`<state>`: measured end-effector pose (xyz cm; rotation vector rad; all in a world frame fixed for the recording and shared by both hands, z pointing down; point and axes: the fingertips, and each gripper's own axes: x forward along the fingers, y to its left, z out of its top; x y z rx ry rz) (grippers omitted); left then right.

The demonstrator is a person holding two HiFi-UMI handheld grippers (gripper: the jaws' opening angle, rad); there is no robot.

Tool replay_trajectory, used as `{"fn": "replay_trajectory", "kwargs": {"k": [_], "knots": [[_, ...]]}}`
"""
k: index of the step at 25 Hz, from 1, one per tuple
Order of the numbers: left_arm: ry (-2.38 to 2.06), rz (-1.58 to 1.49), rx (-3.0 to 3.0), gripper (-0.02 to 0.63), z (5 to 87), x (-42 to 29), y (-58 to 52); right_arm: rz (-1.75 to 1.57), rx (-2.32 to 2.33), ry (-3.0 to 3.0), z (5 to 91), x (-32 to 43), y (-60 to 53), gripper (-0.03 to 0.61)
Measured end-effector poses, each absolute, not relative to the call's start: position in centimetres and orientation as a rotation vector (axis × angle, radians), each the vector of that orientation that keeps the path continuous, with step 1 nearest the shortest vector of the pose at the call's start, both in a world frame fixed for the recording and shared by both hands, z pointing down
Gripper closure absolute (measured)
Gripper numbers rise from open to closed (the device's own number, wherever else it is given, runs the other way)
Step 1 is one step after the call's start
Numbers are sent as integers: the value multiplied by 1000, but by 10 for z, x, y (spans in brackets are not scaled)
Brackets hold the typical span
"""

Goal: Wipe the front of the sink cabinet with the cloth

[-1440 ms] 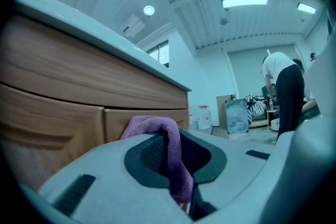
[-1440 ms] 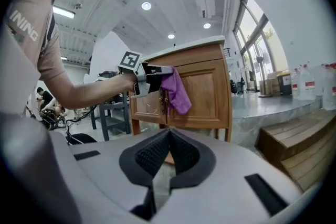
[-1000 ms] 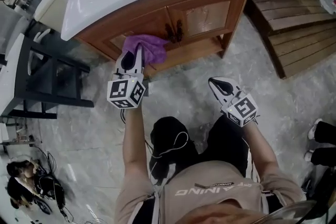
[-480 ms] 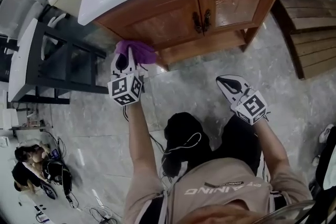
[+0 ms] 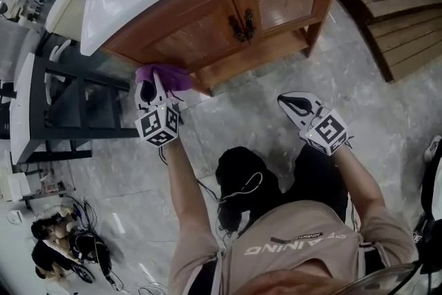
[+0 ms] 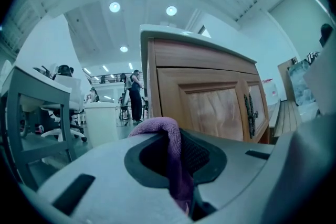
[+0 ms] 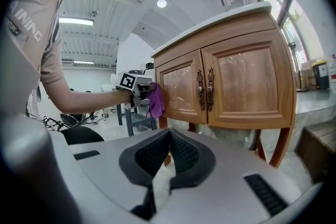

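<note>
The left gripper (image 5: 153,88) has its jaws clamped on the purple cloth (image 5: 166,74), which bunches against the lower left corner of the sink cabinet (image 5: 207,34) front; from there the door panels and door handles (image 5: 242,25) run rightward along the cabinet, so a rightward sweep looks due; the right gripper (image 5: 295,106), jaws together and empty, hangs well clear of the cabinet front.

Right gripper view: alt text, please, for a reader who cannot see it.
The left gripper holds a purple cloth at the left edge of a two-door wooden sink cabinet. In the foreground, the right gripper has its jaws together, holding nothing.
</note>
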<state>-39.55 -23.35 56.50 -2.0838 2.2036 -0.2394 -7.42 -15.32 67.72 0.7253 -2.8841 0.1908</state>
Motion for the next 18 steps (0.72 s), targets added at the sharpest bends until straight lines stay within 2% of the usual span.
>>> {"fn": "replay_trajectory", "kwargs": {"k": [18], "knots": [[2163,16,-2214,577,571,-303,-278,201,951,-2850,678,-18,-147,568]]}}
